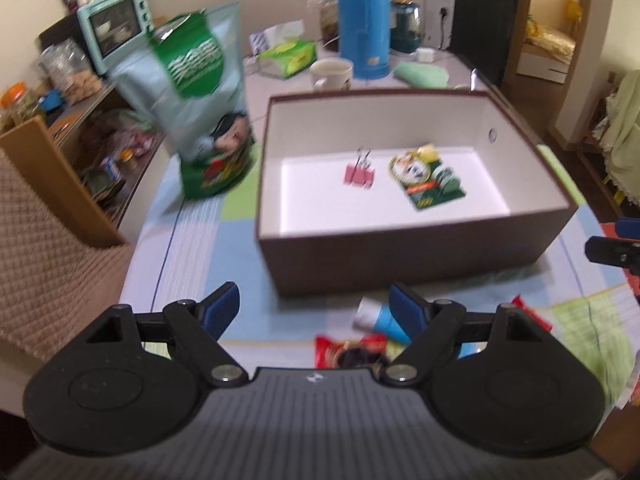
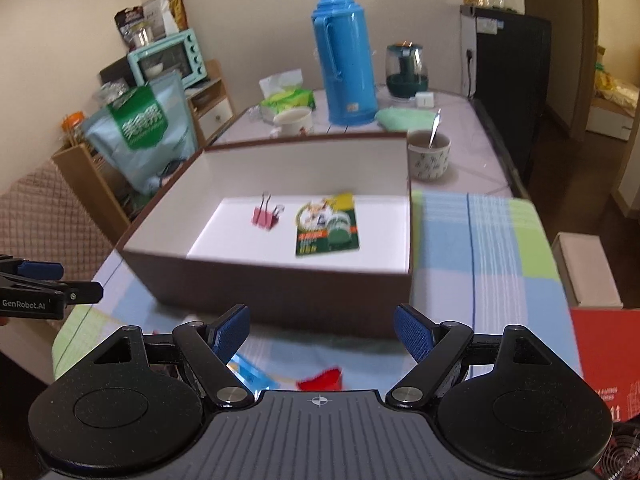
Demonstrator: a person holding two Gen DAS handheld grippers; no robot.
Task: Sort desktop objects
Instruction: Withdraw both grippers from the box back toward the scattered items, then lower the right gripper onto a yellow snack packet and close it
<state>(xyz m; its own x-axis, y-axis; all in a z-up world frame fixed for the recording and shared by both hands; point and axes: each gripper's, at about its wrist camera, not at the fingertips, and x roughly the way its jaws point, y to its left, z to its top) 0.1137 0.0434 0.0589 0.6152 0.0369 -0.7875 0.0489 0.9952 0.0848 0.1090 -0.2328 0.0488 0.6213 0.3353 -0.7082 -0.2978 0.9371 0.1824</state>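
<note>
A brown box with a white inside stands on the checked cloth. In it lie a pink binder clip and a green packet; the right wrist view shows the same box, clip and packet. My left gripper hangs open in front of the box, nothing between its fingers. Below it lie a white and blue tube and a red wrapper. My right gripper is open too, above a blue packet and a red wrapper.
Behind the box stand a blue thermos, a white mug, a tissue box and a folded green cloth. A tall green bag stands left of the box. A cup with a spoon sits at the box's far right corner.
</note>
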